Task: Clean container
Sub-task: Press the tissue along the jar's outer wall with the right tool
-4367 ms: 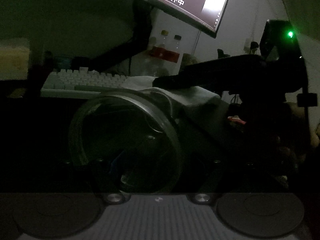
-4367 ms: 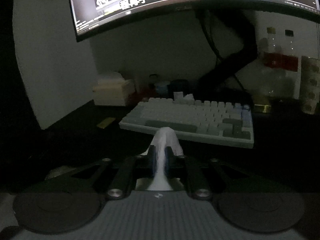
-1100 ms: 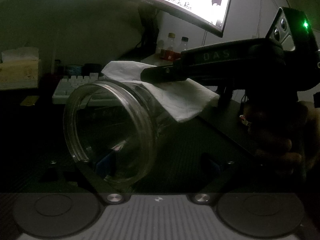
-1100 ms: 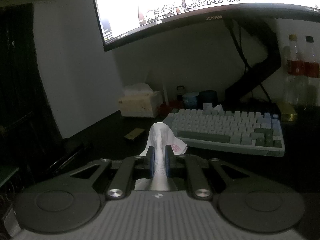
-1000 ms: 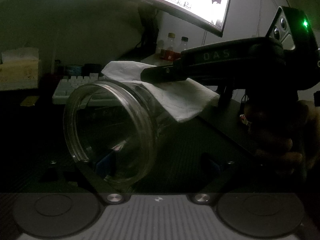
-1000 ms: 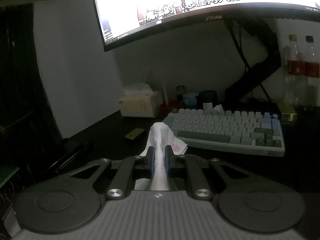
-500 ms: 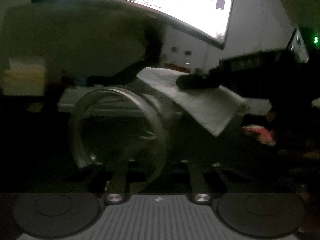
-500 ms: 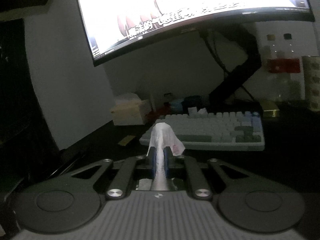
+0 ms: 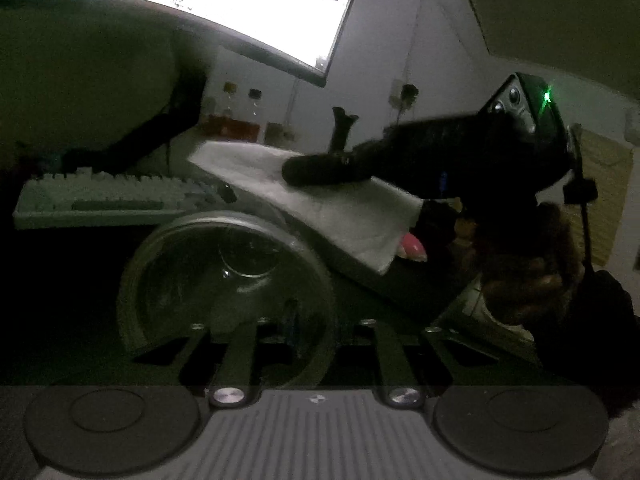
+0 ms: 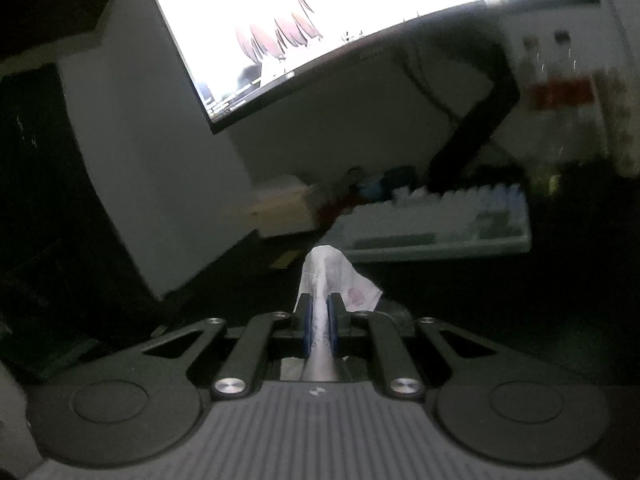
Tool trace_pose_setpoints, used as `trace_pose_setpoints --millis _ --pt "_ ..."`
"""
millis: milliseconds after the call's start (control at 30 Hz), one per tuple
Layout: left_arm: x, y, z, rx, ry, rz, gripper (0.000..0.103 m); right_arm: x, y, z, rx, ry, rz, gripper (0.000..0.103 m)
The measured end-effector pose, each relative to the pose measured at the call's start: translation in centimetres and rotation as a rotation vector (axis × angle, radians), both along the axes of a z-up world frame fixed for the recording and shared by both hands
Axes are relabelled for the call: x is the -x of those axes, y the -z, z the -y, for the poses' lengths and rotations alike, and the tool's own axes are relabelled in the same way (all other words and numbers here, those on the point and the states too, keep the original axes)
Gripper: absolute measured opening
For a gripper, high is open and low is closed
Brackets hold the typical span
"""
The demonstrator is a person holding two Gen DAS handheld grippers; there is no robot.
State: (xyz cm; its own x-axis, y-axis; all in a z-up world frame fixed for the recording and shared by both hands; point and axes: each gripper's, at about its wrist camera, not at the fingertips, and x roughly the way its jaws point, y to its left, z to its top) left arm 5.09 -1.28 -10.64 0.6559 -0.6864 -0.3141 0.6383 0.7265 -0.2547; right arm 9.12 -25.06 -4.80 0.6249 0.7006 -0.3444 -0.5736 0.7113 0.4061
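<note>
A clear glass jar (image 9: 136, 280) lies on its side with its open mouth toward the left wrist camera. My left gripper (image 9: 312, 320) stands narrow at the jar's lower rim. One finger shows through the glass, the rim wall sits between the jaws, and they are opening slightly; the view is dim. A white tissue (image 9: 344, 208) is draped over the jar's upper side. My right gripper (image 9: 296, 168) is shut on it and reaches in from the right, held by a person's hand (image 9: 520, 272). In the right wrist view the tissue (image 10: 328, 268) sticks out past the shut right gripper (image 10: 320, 312).
A pale keyboard (image 9: 100, 196) lies behind the jar on the dark desk, under a bright monitor (image 9: 240, 0) on a black arm. Two bottles (image 9: 240, 120) stand at the back. A tissue box (image 10: 276, 208) sits left of the keyboard (image 10: 440, 224). A small pink item (image 9: 410, 244) shows below the tissue.
The left gripper went from spread wide around the jar to narrow at its rim, and its view tilted. The right gripper drew back rightward along the jar with the tissue and rolled.
</note>
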Motion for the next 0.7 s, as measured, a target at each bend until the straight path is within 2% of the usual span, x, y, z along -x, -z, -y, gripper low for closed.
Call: trace_pose_setpoints --millis 33,133,267,367,433,567,633,700 --pt "-0.4 0.1 0.0 -0.020 -0.022 -0.012 0.036 0.0 -0.1 -0.5 0.014 -0.004 0.014 0.011" --pt "-1.2 0.6 0.2 -0.063 -0.089 -0.034 0.037 0.1 -0.3 -2.4 0.076 -0.012 0.061 0.011" --pt "-2.2 0.6 -0.7 -0.063 -0.110 -0.042 0.040 -0.5 0.4 -4.3 0.138 -0.061 0.079 0.010" --pt "-3.2 0.7 -0.9 -0.083 -0.135 -0.031 0.048 -1.0 0.7 -4.9 0.222 -0.013 0.146 0.010" --pt "-3.5 0.6 -1.2 -0.092 -0.145 -0.031 0.048 -1.9 1.1 -4.7 0.266 0.045 0.157 0.010" --pt "-4.3 0.4 -1.8 -0.092 -0.164 -0.040 0.048 -3.4 1.3 -4.1 0.238 0.133 0.080 0.011" --pt "-4.1 0.2 -2.0 -0.097 -0.180 -0.043 0.048 -2.3 1.0 -4.7 0.231 0.095 0.098 0.012" --pt "-4.0 0.2 -1.7 -0.101 -0.190 -0.047 0.049 -1.0 0.8 -5.3 0.204 -0.008 0.121 0.012"
